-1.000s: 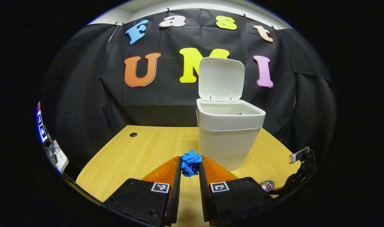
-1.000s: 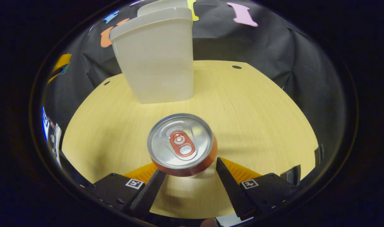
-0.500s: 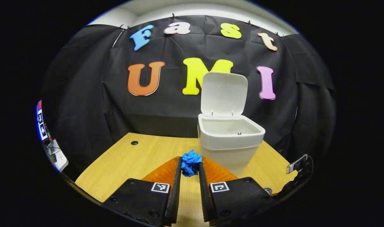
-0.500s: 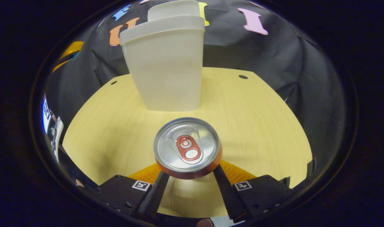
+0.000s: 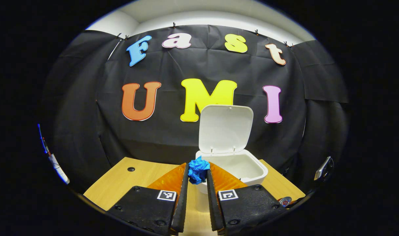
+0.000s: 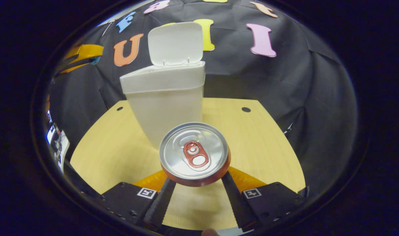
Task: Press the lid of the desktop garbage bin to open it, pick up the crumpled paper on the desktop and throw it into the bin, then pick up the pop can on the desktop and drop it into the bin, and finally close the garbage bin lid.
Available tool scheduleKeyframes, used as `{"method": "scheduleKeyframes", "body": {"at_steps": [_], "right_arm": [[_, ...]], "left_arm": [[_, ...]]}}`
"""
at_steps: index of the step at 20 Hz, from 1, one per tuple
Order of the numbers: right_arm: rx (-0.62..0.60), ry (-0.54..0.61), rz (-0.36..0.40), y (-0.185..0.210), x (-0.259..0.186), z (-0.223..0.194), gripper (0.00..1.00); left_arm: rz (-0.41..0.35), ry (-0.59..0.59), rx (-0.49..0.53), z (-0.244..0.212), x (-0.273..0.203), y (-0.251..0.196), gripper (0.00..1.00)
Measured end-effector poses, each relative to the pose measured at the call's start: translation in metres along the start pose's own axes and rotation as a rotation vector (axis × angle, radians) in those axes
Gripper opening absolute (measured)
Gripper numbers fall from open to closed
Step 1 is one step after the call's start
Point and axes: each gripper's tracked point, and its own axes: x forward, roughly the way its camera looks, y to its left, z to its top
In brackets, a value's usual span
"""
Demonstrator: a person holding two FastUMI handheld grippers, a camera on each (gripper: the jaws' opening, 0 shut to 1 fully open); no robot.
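The blue crumpled paper (image 5: 198, 171) is pinched between the fingertips of my left gripper (image 5: 197, 175), which is shut on it and held high, just short of the near rim of the white bin (image 5: 243, 168). The bin's lid (image 5: 225, 129) stands upright and open. In the right gripper view the pop can (image 6: 194, 154) stands upright, silver top toward the camera, with my right gripper (image 6: 198, 179) shut on its sides and held above the table. The bin (image 6: 166, 98) and its raised lid (image 6: 175, 44) stand behind the can. The left gripper (image 6: 81, 54) shows high at the upper left.
The wooden table (image 5: 137, 177) carries the bin near its back edge, with a small round hole (image 5: 131, 169) at the back left. The table (image 6: 268, 147) spreads around the can, with another hole (image 6: 245, 109) at the back right. Black cloth walls close the booth behind.
My left gripper has risen with the paper, so the bin's opening now lies lower in view. My right gripper has shut on the can and lifted it.
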Motion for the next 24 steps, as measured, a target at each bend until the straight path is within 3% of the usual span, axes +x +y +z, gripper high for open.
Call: {"method": "scheduleKeyframes", "body": {"at_steps": [7, 8, 9, 10, 11, 12, 16, 19, 20, 21, 22, 24], "right_arm": [[0.044, -0.079, -0.045, -0.027, -0.015, 0.044, 0.81], [0.047, -0.085, -0.049, -0.034, -0.013, 0.049, 0.81], [0.050, -0.089, -0.051, -0.037, -0.015, 0.053, 0.81], [0.049, -0.093, -0.053, -0.039, -0.017, 0.053, 0.81], [0.043, -0.094, -0.061, -0.043, -0.020, 0.052, 0.80], [0.037, -0.094, -0.069, -0.047, -0.022, 0.052, 0.81], [0.055, -0.098, -0.100, -0.062, -0.030, 0.051, 0.81], [0.062, -0.086, -0.102, -0.061, -0.031, 0.049, 0.80], [0.054, -0.088, -0.102, -0.061, -0.031, 0.050, 0.80], [0.049, -0.091, -0.101, -0.060, -0.033, 0.051, 0.81], [0.045, -0.096, -0.101, -0.059, -0.033, 0.054, 0.81], [0.035, -0.104, -0.100, -0.056, -0.034, 0.055, 0.81]], "left_arm": [[-0.051, -0.062, 0.003, 0.038, 0.047, -0.028, 0.32], [-0.051, -0.063, 0.004, 0.039, 0.052, -0.031, 0.37], [-0.051, -0.061, 0.008, 0.039, 0.059, -0.034, 0.32], [-0.056, -0.056, 0.011, 0.037, 0.066, -0.037, 0.33], [-0.059, -0.051, 0.004, 0.032, 0.074, -0.040, 0.39], [-0.060, -0.040, -0.004, 0.028, 0.080, -0.042, 0.33], [-0.061, 0.001, -0.011, 0.014, 0.095, -0.046, 0.37], [-0.088, 0.027, 0.003, 0.006, 0.101, -0.053, 0.47], [-0.095, 0.042, 0.012, 0.002, 0.101, -0.054, 0.61], [-0.102, 0.053, 0.013, -0.001, 0.101, -0.055, 0.55], [-0.105, 0.058, 0.009, -0.003, 0.102, -0.055, 0.59], [-0.101, 0.061, 0.004, -0.003, 0.101, -0.053, 0.85]]}}
